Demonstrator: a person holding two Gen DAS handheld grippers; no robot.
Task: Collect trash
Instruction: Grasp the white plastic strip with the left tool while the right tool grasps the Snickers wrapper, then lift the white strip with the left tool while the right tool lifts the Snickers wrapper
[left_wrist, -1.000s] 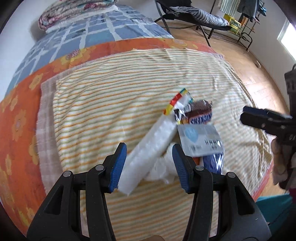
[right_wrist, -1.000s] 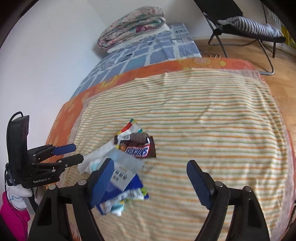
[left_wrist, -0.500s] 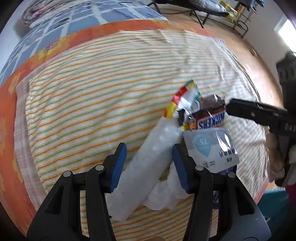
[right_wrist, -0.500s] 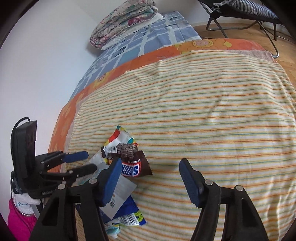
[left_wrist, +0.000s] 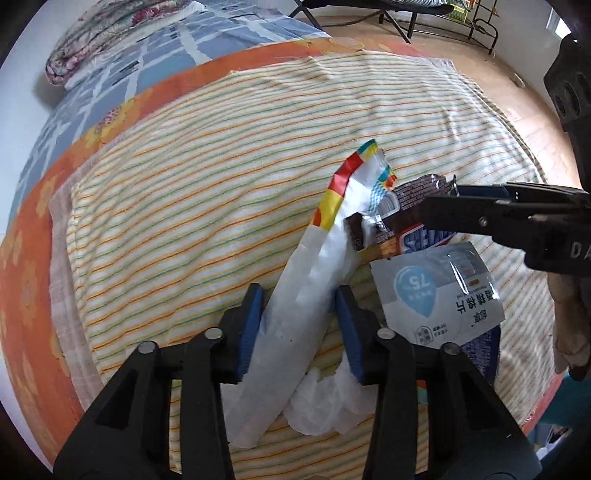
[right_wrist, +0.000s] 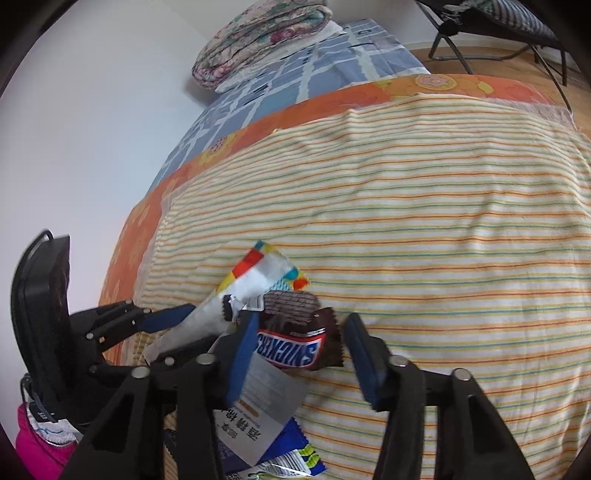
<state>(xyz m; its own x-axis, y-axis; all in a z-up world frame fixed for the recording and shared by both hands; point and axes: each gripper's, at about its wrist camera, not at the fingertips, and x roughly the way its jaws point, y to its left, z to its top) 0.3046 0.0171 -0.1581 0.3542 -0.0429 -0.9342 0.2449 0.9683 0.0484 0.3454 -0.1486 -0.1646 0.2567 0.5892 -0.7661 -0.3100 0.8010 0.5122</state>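
Observation:
A pile of trash lies on the striped bedspread (left_wrist: 192, 206). My left gripper (left_wrist: 300, 325) has its blue pads against both sides of a long white wrapper (left_wrist: 306, 295) with a colourful end; it shows in the right wrist view (right_wrist: 236, 291) too. A crumpled white tissue (left_wrist: 325, 402) lies under it. My right gripper (right_wrist: 301, 354) is open and straddles a brown Snickers wrapper (right_wrist: 295, 349), which also shows in the left wrist view (left_wrist: 417, 240). A grey sachet (left_wrist: 436, 299) and a blue packet (right_wrist: 291, 454) lie beside.
A folded quilt (right_wrist: 258, 40) lies at the head of the bed on a blue checked sheet (right_wrist: 314, 66). A folding chair (right_wrist: 498, 33) stands on the wooden floor (left_wrist: 480, 66) beyond the bed. The wall (right_wrist: 92, 110) is on the left.
Both grippers have moved down and forward onto the pile. The left jaws have narrowed onto the white wrapper. The right jaws now sit around the Snickers wrapper.

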